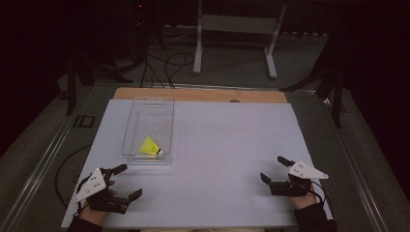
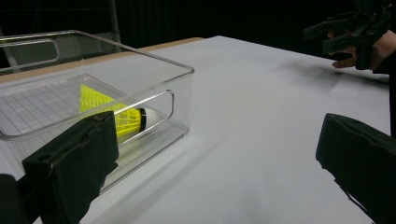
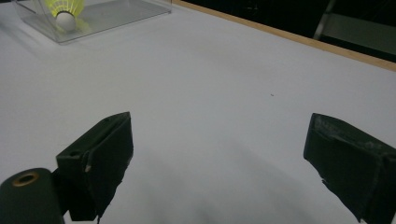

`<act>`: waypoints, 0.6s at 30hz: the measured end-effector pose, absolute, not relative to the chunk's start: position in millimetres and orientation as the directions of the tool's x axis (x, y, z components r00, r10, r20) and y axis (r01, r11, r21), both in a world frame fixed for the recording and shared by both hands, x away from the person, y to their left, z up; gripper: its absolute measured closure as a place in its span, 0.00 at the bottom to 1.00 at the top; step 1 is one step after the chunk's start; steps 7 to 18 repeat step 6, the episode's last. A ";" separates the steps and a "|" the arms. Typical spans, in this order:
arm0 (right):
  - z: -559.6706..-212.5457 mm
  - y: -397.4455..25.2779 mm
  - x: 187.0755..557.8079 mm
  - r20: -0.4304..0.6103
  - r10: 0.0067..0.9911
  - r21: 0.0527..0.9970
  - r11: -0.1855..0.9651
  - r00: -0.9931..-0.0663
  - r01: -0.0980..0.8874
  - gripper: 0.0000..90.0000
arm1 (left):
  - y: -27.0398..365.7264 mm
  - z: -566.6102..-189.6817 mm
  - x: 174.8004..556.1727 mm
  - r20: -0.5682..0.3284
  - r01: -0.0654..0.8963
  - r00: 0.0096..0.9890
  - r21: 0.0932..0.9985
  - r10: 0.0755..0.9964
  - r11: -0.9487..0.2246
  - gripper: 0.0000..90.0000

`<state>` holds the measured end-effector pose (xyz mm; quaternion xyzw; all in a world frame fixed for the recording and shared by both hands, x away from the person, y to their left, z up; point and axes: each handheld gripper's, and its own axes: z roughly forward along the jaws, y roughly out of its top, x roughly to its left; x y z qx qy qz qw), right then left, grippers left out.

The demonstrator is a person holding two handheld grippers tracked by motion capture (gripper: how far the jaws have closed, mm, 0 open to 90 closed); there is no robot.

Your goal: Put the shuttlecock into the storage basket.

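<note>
- The left gripper (image 1: 127,181) sits near the table's 7 o'clock corner, close to the front edge; its jaws stand wide apart with nothing between them, and a grey three-cornered plate rides on top.
- Just beyond it, toward 12 o'clock, stands a clear plastic bin (image 1: 131,126), long and rectangular, with rounded rims, a handle slot cut in its near wall and a ribbed floor.
- The yellow shuttlecock (image 1: 149,146) lies on its side inside the bin, at the bin's near end toward 6 o'clock, its white rounded cork against the near-right corner; the skirt is a mesh of bright yellow.
- In the left gripper view the bin's near corner is just ahead of the left-hand jaw, and the shuttlecock (image 2: 109,113) shows through the wall.
- From the bin toward 3 o'clock the white sheet (image 1: 232,145) is bare, matte and smooth, giving wide open room across the middle.
- A strip of wooden table edge (image 1: 203,94) shows along the far side at 12 o'clock.
- The right gripper (image 1: 276,169) rests near 5 o'clock, close to the right and front edges, jaws spread wide and holding nothing.
- Beyond the table, the room is dark, with grey floor, loose cables (image 1: 167,65) and a white metal frame (image 1: 237,29).
</note>
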<state>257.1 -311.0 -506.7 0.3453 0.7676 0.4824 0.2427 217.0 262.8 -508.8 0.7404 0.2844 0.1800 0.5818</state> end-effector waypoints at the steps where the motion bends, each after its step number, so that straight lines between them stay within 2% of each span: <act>1: -507.1 -311.0 257.4 -0.043 0.763 0.908 0.299 -0.645 0.294 0.09 | 262.7 -508.8 216.9 -0.064 0.212 0.774 0.964 0.630 -0.161 0.00; 18: -507.8 -310.2 257.7 -0.043 0.765 0.907 0.300 -0.643 0.296 0.09 | 263.0 -509.0 217.1 -0.066 0.213 0.773 0.964 0.630 -0.160 0.00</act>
